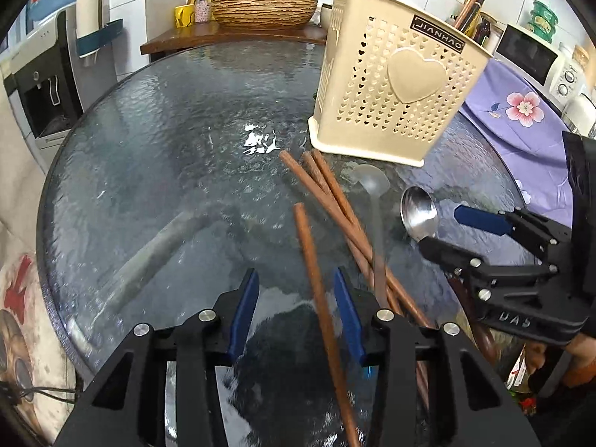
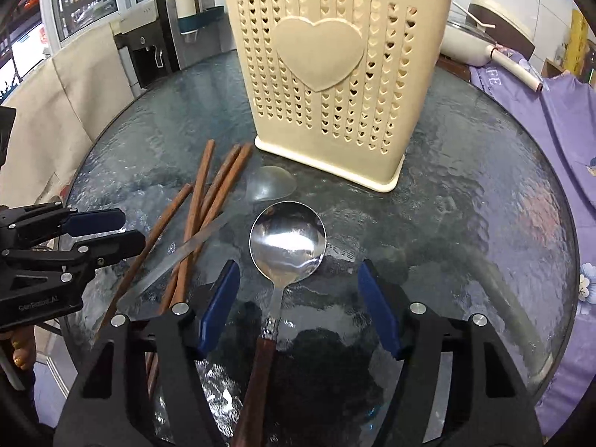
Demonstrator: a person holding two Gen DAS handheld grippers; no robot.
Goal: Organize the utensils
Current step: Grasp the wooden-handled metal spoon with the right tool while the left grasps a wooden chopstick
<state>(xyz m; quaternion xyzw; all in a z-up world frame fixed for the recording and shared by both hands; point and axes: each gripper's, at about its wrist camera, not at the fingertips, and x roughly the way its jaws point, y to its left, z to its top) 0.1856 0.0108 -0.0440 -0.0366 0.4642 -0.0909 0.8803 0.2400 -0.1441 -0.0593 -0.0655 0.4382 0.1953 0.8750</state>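
A cream perforated utensil holder [image 1: 395,85] with a heart stands on the round glass table [image 1: 156,149]; it also shows in the right wrist view [image 2: 335,74]. Several brown chopsticks [image 1: 327,193] lie in front of it, with a translucent plastic spoon [image 1: 370,182] and a metal spoon [image 1: 419,216] with a wooden handle. My left gripper [image 1: 296,305] is open, with one chopstick [image 1: 316,279] between its fingers. My right gripper [image 2: 298,305] is open around the metal spoon's neck [image 2: 287,240]. In that view the chopsticks [image 2: 201,201] lie to the left.
A wicker bowl [image 1: 264,9] and bottles stand on a wooden shelf beyond the table. A purple flowered cloth [image 1: 521,111] and a microwave [image 1: 536,56] are at the right. A water dispenser [image 1: 41,85] stands at the left.
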